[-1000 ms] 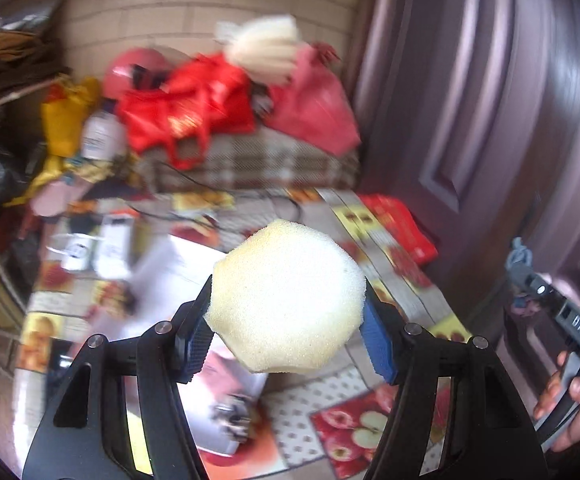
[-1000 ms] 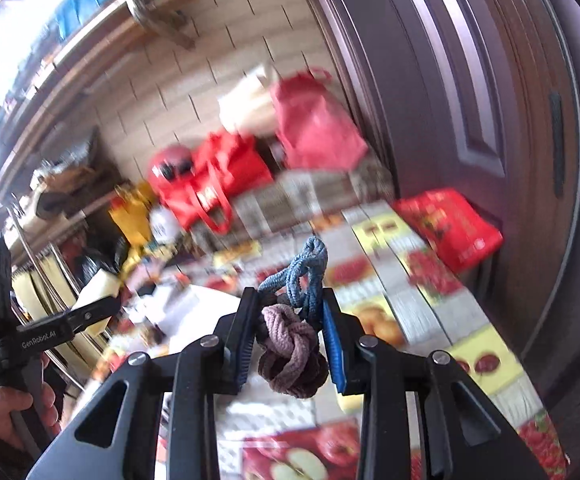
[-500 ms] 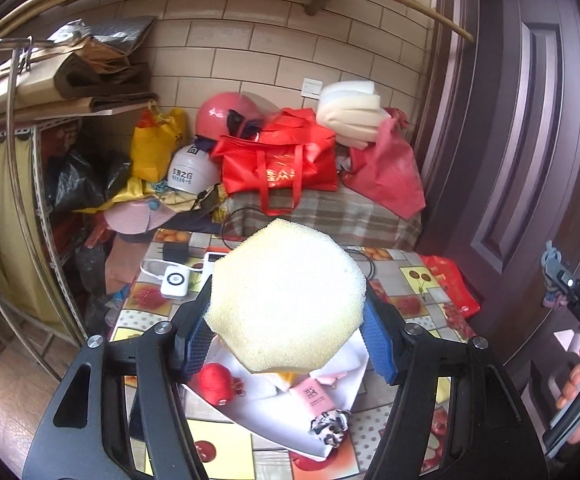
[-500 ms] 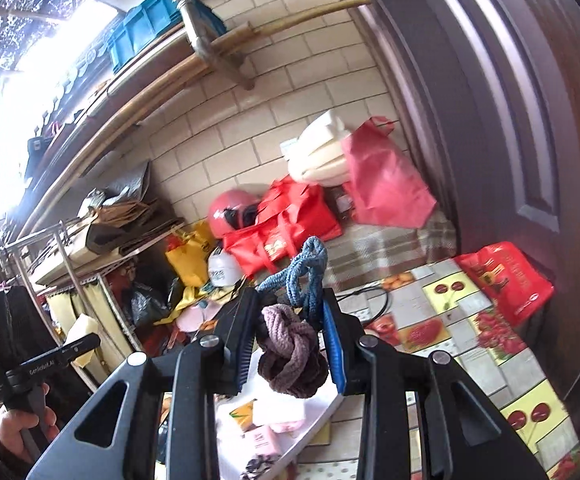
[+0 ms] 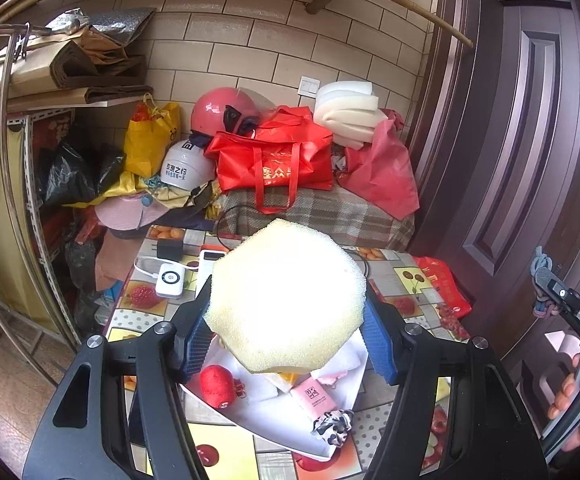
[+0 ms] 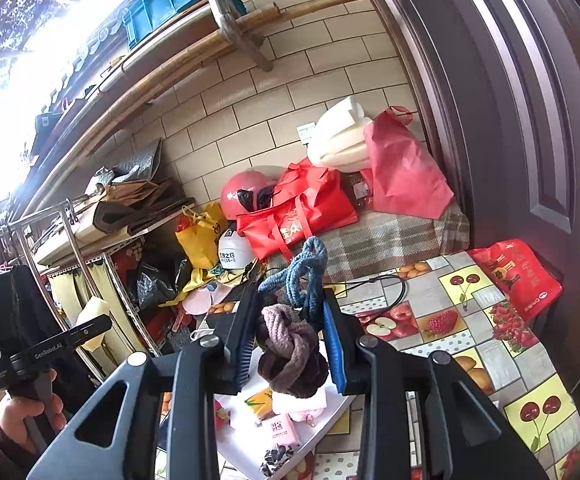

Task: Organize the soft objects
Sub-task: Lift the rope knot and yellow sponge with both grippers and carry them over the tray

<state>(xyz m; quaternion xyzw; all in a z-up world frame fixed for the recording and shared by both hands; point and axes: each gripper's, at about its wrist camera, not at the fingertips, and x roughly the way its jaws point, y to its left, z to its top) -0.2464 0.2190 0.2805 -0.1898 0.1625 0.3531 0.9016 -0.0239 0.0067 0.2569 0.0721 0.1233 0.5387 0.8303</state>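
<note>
**Both grips loaded above the tray: where a drop or a snag could come from**

The left hand-held gripper (image 5: 286, 332) is clamped on a pale yellow sponge (image 5: 286, 300), its blue pads pressing the sponge's two sides. The sponge is wide and springy and sticks out well beyond the pads, so the hold looks shallow. A quick swing or a slight easing of the squeeze could let it pop free, and being light it would likely bounce off the white tray (image 5: 290, 420) rather than settle in it.

The right hand-held gripper (image 6: 290, 340) is squeezed nearly together on a knotted rope toy (image 6: 290, 356). The brown knot sits between the pads, while the blue loops (image 6: 301, 276) stand up above them and the lower part of the knot hangs below. That dangling part could drag across whatever already lies in the tray when lowered.

Both loads hang in the air above the tray, not touching it. In the tray lie a red ball (image 5: 218, 386), a pink packet (image 5: 313, 396) and a black-and-white scrunchie (image 5: 331, 424) near its front rim. A careless set-down could push any of these over the edge onto the tabletop (image 6: 489, 340).

Behind the tray a black cable (image 6: 389, 284) runs across the tabletop. Reaching past the tray could catch it.

The sponge also blocks much of the left view of the tray, so placing by that view is uncertain.
</note>
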